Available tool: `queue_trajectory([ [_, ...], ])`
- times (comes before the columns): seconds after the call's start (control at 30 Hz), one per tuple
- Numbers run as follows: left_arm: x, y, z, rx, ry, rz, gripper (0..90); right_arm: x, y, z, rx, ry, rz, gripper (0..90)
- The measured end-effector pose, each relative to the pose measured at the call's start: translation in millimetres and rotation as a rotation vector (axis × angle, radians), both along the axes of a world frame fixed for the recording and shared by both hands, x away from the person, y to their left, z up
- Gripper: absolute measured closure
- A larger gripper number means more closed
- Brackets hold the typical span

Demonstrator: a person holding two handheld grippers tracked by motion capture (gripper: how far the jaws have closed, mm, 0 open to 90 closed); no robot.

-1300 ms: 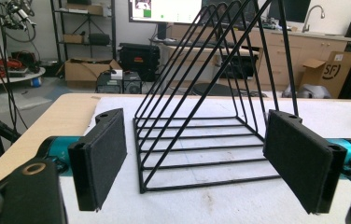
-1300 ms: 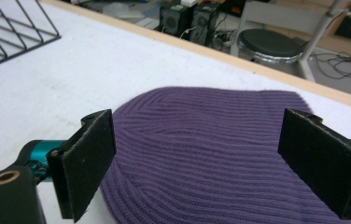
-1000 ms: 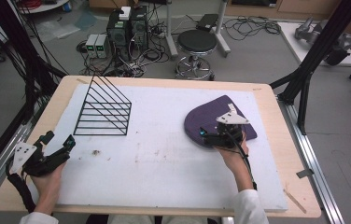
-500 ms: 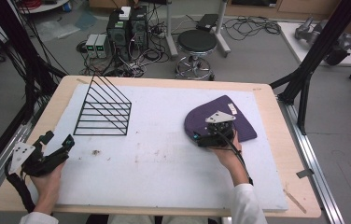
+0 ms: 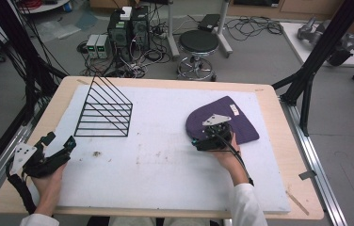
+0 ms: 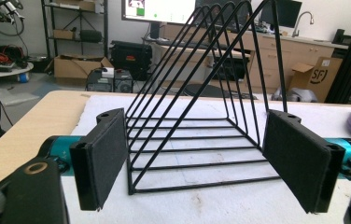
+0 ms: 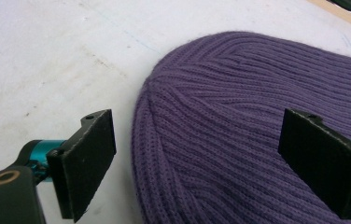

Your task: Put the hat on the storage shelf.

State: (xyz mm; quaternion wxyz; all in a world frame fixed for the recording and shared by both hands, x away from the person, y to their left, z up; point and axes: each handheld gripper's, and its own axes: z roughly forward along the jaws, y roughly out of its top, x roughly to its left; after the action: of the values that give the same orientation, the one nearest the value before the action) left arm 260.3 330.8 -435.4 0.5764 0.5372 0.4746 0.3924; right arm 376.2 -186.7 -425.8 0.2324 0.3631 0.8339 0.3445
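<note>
A purple knit beanie point(image 5: 242, 123) lies flat on the white mat point(image 5: 165, 165), right of centre. My right gripper point(image 5: 206, 133) hovers low over the beanie's left edge, jaws open. In the right gripper view point(image 7: 197, 140) one pad is over the bare mat and the other over the beanie point(image 7: 239, 93), neither pressing on it. My left gripper point(image 5: 60, 140) rests at the mat's left edge, open with nothing in it. In the left gripper view point(image 6: 192, 135) its pads frame the black wire rack point(image 6: 197, 116) farther off.
The black triangular wire rack point(image 5: 104, 112) stands at the back left of the mat. The wooden table edge point(image 5: 278, 117) runs just past the beanie. A stool point(image 5: 199, 44), computers and cables are on the floor behind the table.
My right gripper has moved left and lower, from over the beanie's middle to its left edge. The left gripper, the rack and the beanie have stayed put.
</note>
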Motion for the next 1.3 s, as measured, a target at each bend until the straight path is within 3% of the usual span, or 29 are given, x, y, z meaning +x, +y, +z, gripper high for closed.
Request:
queue_trajectory([
  [0.4, -0.4, -0.6, 0.3, 0.000, -0.006, 0.000, 22.6, 4.3, 2.6, -8.3, -0.049, 0.025, 0.009, 10.4],
  [0.5, -0.2, -0.6, 0.4, 0.001, -0.005, -0.002, 22.6, 4.8, 1.2, -9.8, -0.078, 0.027, -0.001, 10.5],
  [0.53, -0.2, -0.6, 0.4, 0.003, -0.004, -0.003, 22.7, 5.1, 0.2, -11.4, -0.123, 0.017, -0.012, 10.7],
  [0.6, -0.8, -1.3, 1.2, -0.003, -0.007, -0.002, 23.4, 6.8, -1.2, -13.8, -0.147, 0.016, -0.011, 10.7],
  [0.83, -1.1, -1.7, 1.5, 0.002, -0.007, -0.004, 23.7, 9.5, -3.5, -15.5, -0.119, 0.033, -0.013, 10.8],
  [0.9, -0.9, -2.1, 1.3, -0.001, -0.005, -0.004, 23.7, 11.1, -6.5, -15.9, -0.087, 0.060, 0.001, 15.3],
  [1.3, -1.4, -3.4, 1.7, -0.007, -0.020, -0.022, 23.7, 13.2, -12.2, -17.2, -0.030, 0.092, 0.025, 23.6],
])
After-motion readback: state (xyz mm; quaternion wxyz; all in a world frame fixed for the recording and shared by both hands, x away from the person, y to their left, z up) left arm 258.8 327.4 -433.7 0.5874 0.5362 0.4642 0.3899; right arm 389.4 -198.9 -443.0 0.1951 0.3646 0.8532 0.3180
